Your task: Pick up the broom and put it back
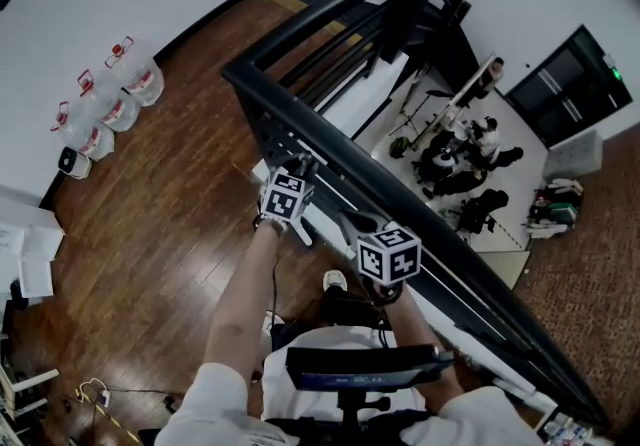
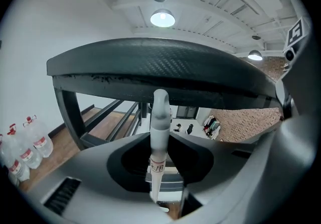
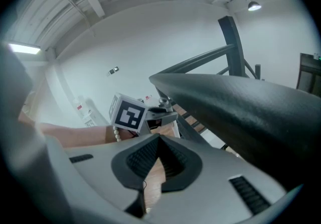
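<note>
— Whereabouts of the broom?
— Only a white broom handle (image 2: pixel 159 137) showing, upright in the left gripper view, with a small label (image 2: pixel 157 167) low on the shaft and a rounded grey cap on top. Head of the broom nowhere in sight.
— And relative to the tongs?
— Pinched between the jaws of the left gripper (image 2: pixel 161 153), running up through the dark hollow between them, cap poking out past the tips. Well apart from the right gripper (image 3: pixel 159 140): jaws there pressed together at the tips, nothing between, just floorboards seen through the gap lower down.
— Surroundings?
— Just behind the cap, the broad dark railing (image 2: pixel 150 62), crossing the whole view. Both grippers held up beside it, left one further along. Below, wooden floor (image 1: pixel 170 224); over by the white wall, a cluster of water jugs (image 1: pixel 110 99) with red caps.
</note>
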### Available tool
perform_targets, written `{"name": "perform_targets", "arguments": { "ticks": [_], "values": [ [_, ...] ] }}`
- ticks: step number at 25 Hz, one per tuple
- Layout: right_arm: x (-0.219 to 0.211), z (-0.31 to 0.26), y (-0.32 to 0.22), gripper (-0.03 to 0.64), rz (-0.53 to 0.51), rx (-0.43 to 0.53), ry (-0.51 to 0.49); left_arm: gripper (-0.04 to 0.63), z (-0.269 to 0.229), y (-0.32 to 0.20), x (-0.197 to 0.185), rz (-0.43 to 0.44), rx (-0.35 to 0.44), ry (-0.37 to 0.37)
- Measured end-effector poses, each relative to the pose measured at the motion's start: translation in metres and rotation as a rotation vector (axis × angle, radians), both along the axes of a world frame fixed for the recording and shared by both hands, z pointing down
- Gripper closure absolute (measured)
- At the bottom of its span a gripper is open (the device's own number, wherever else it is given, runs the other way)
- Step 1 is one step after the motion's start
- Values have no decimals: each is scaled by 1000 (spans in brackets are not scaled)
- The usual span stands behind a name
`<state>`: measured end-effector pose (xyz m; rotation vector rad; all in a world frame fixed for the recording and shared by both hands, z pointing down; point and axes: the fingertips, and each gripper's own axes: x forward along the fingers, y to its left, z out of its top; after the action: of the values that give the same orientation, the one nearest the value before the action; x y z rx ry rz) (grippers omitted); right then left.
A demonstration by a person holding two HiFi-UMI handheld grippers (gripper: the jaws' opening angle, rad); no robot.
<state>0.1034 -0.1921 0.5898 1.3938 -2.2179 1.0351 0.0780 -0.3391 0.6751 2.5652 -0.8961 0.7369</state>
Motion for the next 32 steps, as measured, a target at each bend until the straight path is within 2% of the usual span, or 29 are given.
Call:
{"name": "perform_targets", "arguments": {
  "ticks": [10, 11, 12, 13, 17, 20, 22, 23, 26, 30, 32],
  "values": [
    [7, -4, 4, 598, 14, 5, 11, 480, 0, -1, 10, -14, -22, 39],
    [7, -5, 4, 598, 14, 4, 14, 476, 1, -2, 9, -22, -28, 47],
    [7, -5, 5, 598, 13, 4, 17, 438, 1, -3, 8, -33, -34, 56],
    [7, -6, 5, 598, 12, 5, 20, 405, 1, -3, 6, -45, -40, 64],
    [7, -9, 6, 598, 11, 8, 24, 405, -8, 9, -11, -83, -23, 80],
    [4, -13, 4, 598, 8, 16, 18, 405, -29, 31, -33, -146, -16, 143],
    [-1, -18, 0, 598, 4, 23, 10, 429, -49, 47, -50, -188, -6, 192],
    [-5, -21, -3, 598, 1, 27, 7, 489, -59, 55, -60, -206, 3, 211],
    [-26, -28, -5, 598, -14, 43, -3, 595, -86, 83, -98, -261, 35, 248],
    [-59, -40, 1, 598, -29, 83, -9, 595, -115, 124, -146, -327, 61, 284],
    [-75, -43, 8, 598, -31, 101, -21, 595, -127, 143, -168, -361, 67, 278]
  ]
}}
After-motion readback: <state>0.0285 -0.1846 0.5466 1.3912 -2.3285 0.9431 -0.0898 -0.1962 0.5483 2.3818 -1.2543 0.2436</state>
